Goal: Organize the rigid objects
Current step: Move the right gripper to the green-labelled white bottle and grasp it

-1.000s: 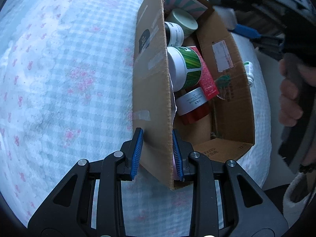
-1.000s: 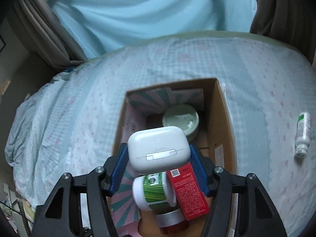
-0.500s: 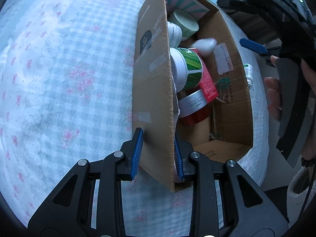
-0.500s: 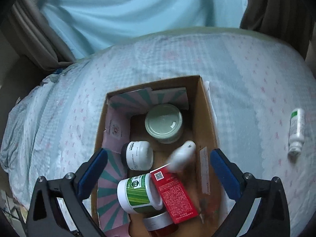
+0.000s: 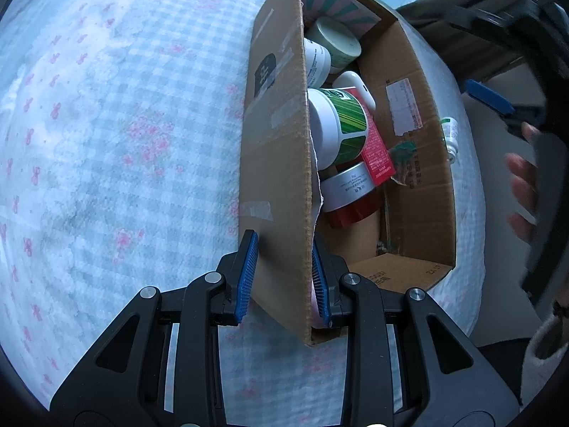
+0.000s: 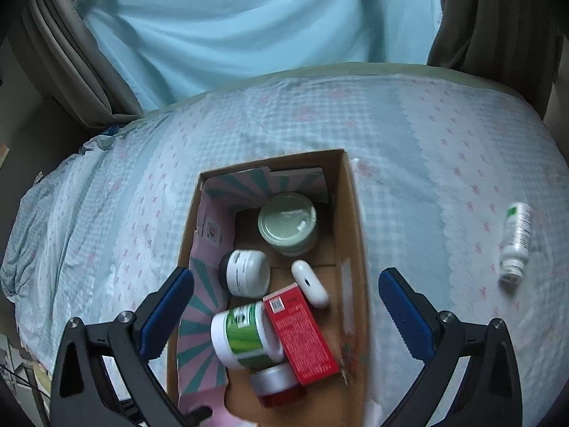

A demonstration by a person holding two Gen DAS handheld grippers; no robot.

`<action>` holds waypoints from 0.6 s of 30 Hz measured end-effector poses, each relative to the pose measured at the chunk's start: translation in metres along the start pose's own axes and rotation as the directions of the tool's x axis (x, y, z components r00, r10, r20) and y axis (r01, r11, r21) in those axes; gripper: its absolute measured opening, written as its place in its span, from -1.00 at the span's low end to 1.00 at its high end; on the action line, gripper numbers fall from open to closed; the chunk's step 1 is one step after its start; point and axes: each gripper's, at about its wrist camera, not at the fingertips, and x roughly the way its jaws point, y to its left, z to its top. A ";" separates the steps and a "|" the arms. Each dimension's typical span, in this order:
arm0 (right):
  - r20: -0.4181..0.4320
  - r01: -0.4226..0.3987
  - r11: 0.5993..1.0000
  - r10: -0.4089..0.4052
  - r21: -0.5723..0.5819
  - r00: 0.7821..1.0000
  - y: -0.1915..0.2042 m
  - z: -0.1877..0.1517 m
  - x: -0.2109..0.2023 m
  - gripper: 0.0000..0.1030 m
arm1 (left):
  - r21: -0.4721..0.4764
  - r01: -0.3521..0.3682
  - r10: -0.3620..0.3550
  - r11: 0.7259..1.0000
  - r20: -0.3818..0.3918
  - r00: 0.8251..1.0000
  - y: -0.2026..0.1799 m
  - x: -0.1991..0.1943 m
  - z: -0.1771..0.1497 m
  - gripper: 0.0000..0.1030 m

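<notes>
The near side wall of an open brown cardboard box (image 5: 277, 163) is clamped between the blue pads of the left gripper (image 5: 282, 277), one pad outside and one inside. The right gripper (image 6: 286, 306) is held above the box with its blue-padded jaws spread wide and nothing between them. Inside the box, a smooth white rounded earbud case (image 6: 310, 283) is seen lying on the cardboard floor, just beside the far end of a red rectangular carton (image 6: 300, 334) that bears a white barcode label and small print too fine to read. A white jar with a green striped label (image 6: 245, 334) lies on its side against the carton, over a silver-lidded red jar (image 6: 275, 384) whose lid text cannot be made out. Farther in are a small white jar with dark lettering (image 6: 246, 272), unreadable, and a pale green round tin (image 6: 288, 224). The box walls are lined with pink-and-teal striped paper (image 6: 199, 352). A white plastic bottle with a green label (image 6: 515, 240) lies well apart on the right. Everything rests on a bed covered in a pale blue checked quilt with pink bows (image 6: 409, 135), before a light blue curtain (image 6: 249, 25) flanked by grey drapes.
</notes>
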 end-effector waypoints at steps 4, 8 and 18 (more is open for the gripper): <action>-0.007 0.036 0.999 -0.036 0.001 0.999 -0.009 -0.003 -0.034 1.00 | -0.002 0.007 -0.008 1.000 -0.007 1.000 0.001 -0.001 0.001 -0.52; -0.037 0.055 0.998 -0.054 0.023 0.998 -0.030 -0.008 -0.069 1.00 | 0.010 0.005 -0.005 1.000 -0.019 1.000 0.000 -0.003 0.001 -0.52; 0.013 0.167 0.955 -0.175 0.245 0.984 -0.161 -0.002 -0.101 1.00 | 0.003 0.006 -0.006 1.000 -0.014 1.000 -0.006 -0.017 -0.005 -0.52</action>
